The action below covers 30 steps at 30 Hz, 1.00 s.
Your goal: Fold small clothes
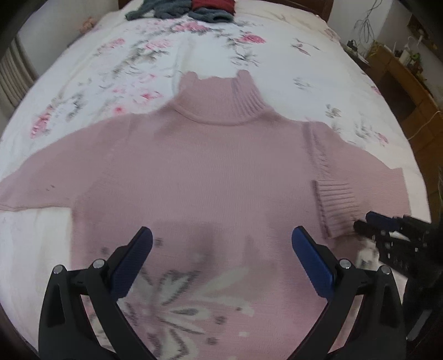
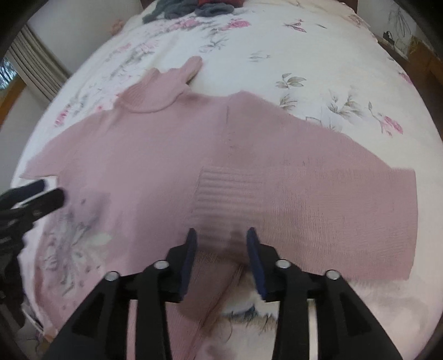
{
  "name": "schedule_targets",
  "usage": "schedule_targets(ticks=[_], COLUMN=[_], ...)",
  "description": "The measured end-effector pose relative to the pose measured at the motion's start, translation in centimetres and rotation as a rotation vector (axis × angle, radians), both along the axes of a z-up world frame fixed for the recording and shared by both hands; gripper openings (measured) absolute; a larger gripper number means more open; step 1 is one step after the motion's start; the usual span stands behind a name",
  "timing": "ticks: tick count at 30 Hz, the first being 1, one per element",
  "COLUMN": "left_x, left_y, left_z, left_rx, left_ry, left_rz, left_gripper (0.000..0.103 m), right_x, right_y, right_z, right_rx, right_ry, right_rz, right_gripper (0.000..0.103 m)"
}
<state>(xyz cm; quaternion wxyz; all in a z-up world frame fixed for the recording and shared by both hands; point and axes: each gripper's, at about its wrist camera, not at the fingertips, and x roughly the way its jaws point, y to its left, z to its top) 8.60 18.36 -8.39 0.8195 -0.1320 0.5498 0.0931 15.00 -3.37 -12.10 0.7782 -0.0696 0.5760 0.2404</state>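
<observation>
Our left gripper [image 1: 221, 241] hovers wide open and empty above the pink sweater [image 1: 216, 171], which lies spread flat across the near half of the bed [image 1: 304, 69], one sleeve already folded inward. We judge the knit soft, light and limp, best pinched at sleeve cuff or hem. Our right gripper [image 2: 221, 238] is partly open over the ribbed cuff [image 2: 229, 193], apparently gripping nothing; piled clothes [image 1: 182, 8] at the far edge obstruct nothing.
</observation>
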Motion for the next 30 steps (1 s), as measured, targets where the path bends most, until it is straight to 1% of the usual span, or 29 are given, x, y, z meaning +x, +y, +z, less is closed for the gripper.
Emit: schedule_targets(ticks=[3,4,7,8,11,12,13,15,16,17,18,19,20,21,22,23,24,28,30], left_x=[0.9,1.3,2.9,3.6,5.2,5.5,6.0,6.8,7.1,7.5,7.6,7.8,8.0,8.0,8.0,8.0,7.9,7.3,6.7], left_y=[-1.5,-2.1,-4.2,-5.0,-6.6,-6.9,-7.3,-8.0,-8.3,-8.7,-9.1,-9.5,-9.6,-9.9,-10.0,-10.0,-9.6,-8.2,-7.2], left_z=[-0.5,-0.7,-1.9,-2.7,-5.2,-5.8,-6.5,-8.0,-8.5,-9.1,-9.4,-9.6,-9.5,-9.4,-9.2,-8.9,-8.5,-6.1,-3.9], left_rx=[-0.062,-0.091,-0.232,-0.307,-0.472,-0.5,-0.534,-0.625,-0.656,-0.667,-0.666,-0.655,-0.639,-0.614,-0.601,-0.591,-0.587,-0.58,-0.539], left_ry=[0.011,0.011,0.035,0.058,0.119,0.13,0.146,0.175,0.184,0.199,0.207,0.205,0.204,0.204,0.197,0.189,0.179,0.078,0.01], left_rz=[-0.027,-0.04,-0.073,-0.077,-0.051,-0.044,-0.036,-0.016,-0.011,-0.006,-0.004,-0.003,-0.004,-0.004,-0.004,-0.001,0.005,0.042,0.04], left_gripper=[0.099,0.099,0.099,0.099,0.089,0.079,0.077,0.076,0.073,0.071,0.064,0.053,0.048,0.035,0.017,0.011,0.01,0.007,0.007], right_x=[-1.6,-2.2,-3.9,-4.4,-6.3,-7.0,-7.4,-8.0,-8.2,-8.4,-8.5,-8.5,-8.6,-8.6,-8.5,-8.5,-8.5,-8.4,-8.4], right_y=[-3.0,-4.6,-8.2,-9.2,-11.6,-12.1,-12.4,-13.1,-13.5,-13.9,-14.2,-14.4,-14.5,-14.7,-14.8,-14.9,-15.0,-15.1,-14.9], right_z=[1.2,1.5,1.3,1.2,0.8,0.7,0.7,0.6,0.5,0.2,0.1,-0.1,-0.2,-0.4,-0.5,-0.6,-0.6,-0.4,-0.1], right_rx=[0.036,0.048,0.061,0.063,0.05,0.04,0.038,0.051,0.058,0.062,0.061,0.057,0.054,0.058,0.063,0.064,0.06,0.046,0.039], right_ry=[-0.003,0.002,0.03,0.036,0.047,0.045,0.044,0.053,0.059,0.064,0.065,0.066,0.065,0.069,0.074,0.075,0.075,0.063,0.056], right_rz=[-0.06,-0.098,-0.195,-0.219,-0.267,-0.275,-0.281,-0.296,-0.305,-0.318,-0.322,-0.327,-0.331,-0.336,-0.34,-0.343,-0.348,-0.353,-0.353], right_gripper=[0.044,0.044,0.044,0.045,0.045,0.045,0.045,0.045,0.045,0.046,0.046,0.046,0.046,0.046,0.046,0.046,0.046,0.046,0.046])
